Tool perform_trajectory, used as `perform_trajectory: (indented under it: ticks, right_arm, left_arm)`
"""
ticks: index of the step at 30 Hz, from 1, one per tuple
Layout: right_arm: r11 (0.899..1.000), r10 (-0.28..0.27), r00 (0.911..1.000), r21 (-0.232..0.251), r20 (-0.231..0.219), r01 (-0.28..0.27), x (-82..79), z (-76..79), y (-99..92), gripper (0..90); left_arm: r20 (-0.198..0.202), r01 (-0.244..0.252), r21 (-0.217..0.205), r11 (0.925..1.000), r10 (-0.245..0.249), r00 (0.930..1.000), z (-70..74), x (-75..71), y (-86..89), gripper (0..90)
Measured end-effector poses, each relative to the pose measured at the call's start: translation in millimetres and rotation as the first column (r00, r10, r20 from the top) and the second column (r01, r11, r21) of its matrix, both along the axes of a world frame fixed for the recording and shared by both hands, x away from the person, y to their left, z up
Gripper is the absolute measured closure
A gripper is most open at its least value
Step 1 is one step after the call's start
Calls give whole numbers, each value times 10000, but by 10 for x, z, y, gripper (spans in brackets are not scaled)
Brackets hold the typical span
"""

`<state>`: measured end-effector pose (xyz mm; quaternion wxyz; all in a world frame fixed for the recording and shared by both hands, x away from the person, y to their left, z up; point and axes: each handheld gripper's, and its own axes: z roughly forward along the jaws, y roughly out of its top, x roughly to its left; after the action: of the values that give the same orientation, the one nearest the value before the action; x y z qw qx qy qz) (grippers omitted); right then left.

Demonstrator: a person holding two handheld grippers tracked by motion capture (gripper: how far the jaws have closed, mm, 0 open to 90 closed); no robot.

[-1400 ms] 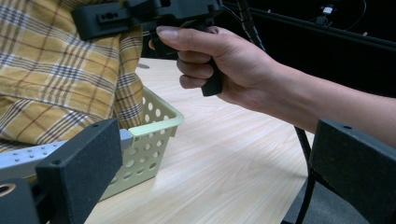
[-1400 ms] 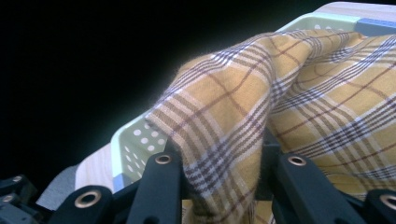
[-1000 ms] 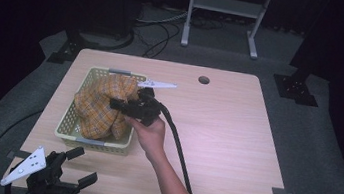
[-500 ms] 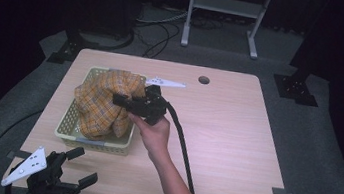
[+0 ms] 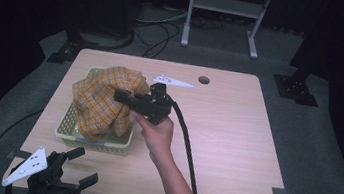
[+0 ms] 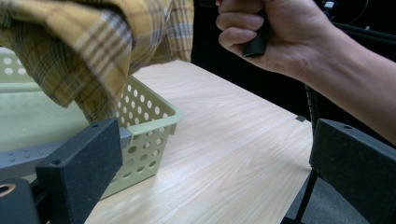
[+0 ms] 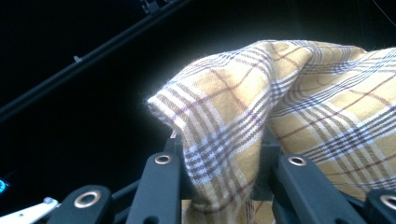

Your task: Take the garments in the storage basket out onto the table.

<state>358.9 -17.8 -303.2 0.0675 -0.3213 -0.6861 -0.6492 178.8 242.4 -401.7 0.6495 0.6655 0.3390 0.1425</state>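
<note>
The right gripper [image 5: 124, 96], clamped on the yellow checked cloth [image 5: 101, 103] half-raised from the basket [image 5: 68, 126], should lift straight up until the hem clears, left gripper [image 5: 72, 172] resting open.

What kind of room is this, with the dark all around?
Probably a recording studio or lab, not a home. A lone wooden table stands on grey carpet between black curtains, with cables and a metal stand behind. A gripper lifts a plaid cloth from a green basket.
</note>
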Motion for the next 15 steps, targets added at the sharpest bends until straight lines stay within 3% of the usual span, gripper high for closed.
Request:
perform_trajectory:
  ticks: [9, 15]
  right_arm:
    - [9998, 22, 10000, 219, 61, -24, -64, 89, -69, 708]
    - [9998, 81, 9994, 159, 327, -86, -124, 170, -103, 708]
  left_arm:
    - [23, 42, 106, 9999, -42, 10000, -1, 3, -5, 26]
    - [28, 58, 141, 9999, -59, 10000, -2, 3, -20, 26]
